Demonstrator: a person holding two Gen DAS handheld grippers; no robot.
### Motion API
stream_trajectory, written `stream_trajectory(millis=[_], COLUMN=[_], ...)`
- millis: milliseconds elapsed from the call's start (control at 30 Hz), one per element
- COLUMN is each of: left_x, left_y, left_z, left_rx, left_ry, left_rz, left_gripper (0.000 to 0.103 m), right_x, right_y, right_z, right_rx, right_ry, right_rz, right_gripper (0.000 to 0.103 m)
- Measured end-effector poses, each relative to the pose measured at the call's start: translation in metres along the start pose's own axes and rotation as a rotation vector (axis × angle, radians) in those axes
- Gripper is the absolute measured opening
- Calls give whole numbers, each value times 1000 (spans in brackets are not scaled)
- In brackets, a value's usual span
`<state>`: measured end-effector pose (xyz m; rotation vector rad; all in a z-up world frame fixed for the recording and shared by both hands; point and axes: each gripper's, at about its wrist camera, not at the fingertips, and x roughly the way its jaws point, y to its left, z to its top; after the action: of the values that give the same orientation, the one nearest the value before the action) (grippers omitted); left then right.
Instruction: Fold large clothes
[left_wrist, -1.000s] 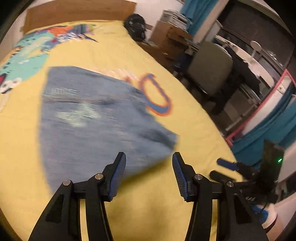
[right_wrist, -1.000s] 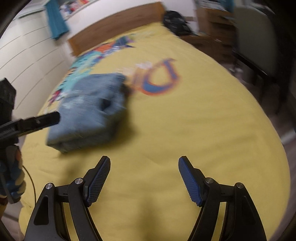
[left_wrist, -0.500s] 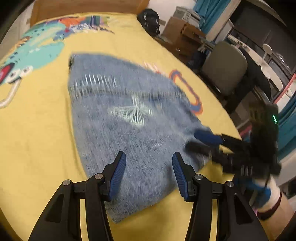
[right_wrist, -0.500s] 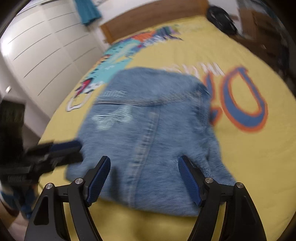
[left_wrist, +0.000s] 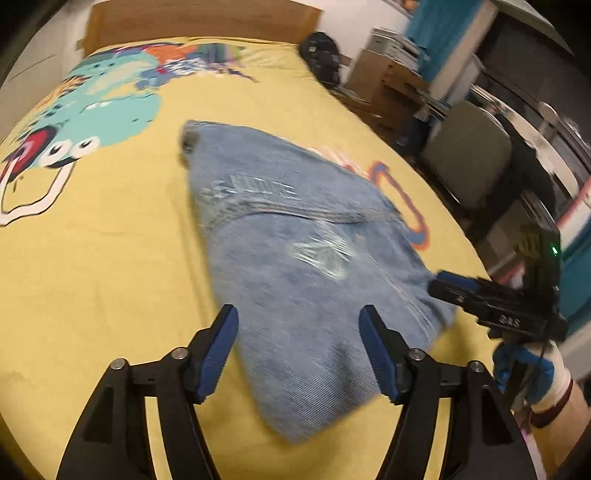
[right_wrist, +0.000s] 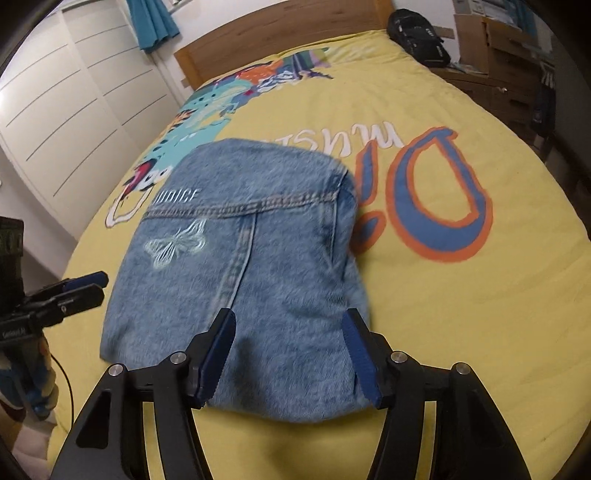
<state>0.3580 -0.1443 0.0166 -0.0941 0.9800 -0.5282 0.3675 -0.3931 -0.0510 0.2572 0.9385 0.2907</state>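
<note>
A folded blue denim garment (left_wrist: 295, 266) with a pale butterfly print lies on the yellow bedspread (left_wrist: 110, 229). It also shows in the right wrist view (right_wrist: 240, 266). My left gripper (left_wrist: 299, 350) is open and empty, its blue-padded fingers over the garment's near edge. My right gripper (right_wrist: 288, 354) is open and empty, over the garment's near end. The right gripper shows at the garment's right corner in the left wrist view (left_wrist: 461, 291). The left gripper shows left of the garment in the right wrist view (right_wrist: 85, 284).
The bedspread (right_wrist: 443, 314) has a large blue and orange letter print and a cartoon print. A wooden headboard (right_wrist: 280, 33) is at the far end. A black bag (left_wrist: 321, 55), a desk and a grey chair (left_wrist: 469, 147) stand right of the bed. White wardrobe doors (right_wrist: 66, 103) stand left.
Both grippers have swung back over the folded denim garment and come closer to it. Both stay open and empty.
</note>
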Motion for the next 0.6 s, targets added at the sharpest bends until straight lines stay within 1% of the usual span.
stream_trajectory(millis=[33,100,167,233,300,333,367,400,433,467,533,600], left_x=[4,11,21,31,41,47,51,54,59,63,69,74], left_y=[6,13,22,27,32,35,38,41,43,45,48,53], left_z=[3,9,14,17,18,18,18,18,18,19,21,22], left_rx=[-19,-49,-89,-106,-120,-132,-145,-156,-165,-170,-183,-208], left_ry=[6,20,43,69,86,98,107,113,121,131,148,156], left_rz=[14,10,-2,-11,-8,-26,-38,-45,-56,-72,-95,-131], left_gripper=[65,65,65,65,72,77,79,81,86,88,88,86], right_x=[3,10,17,29,42,49,56,61,67,73,82,87], right_y=[0,0,-5,-10,-16,-18,-21,-25,-28,-32,-34,-33], right_z=[3,10,15,21,23,24,24,24,24,23,21,20], right_rx=[4,3,32,54,65,70,77,90,106,124,127,120], right_ry=[5,9,20,53,93,113,134,150,166,183,207,210], right_rz=[-2,-34,-27,-21,-16,-16,-13,5,34,69,111,141], right_gripper=[64,66,70,71,71,75,77,77,77,78,76,68])
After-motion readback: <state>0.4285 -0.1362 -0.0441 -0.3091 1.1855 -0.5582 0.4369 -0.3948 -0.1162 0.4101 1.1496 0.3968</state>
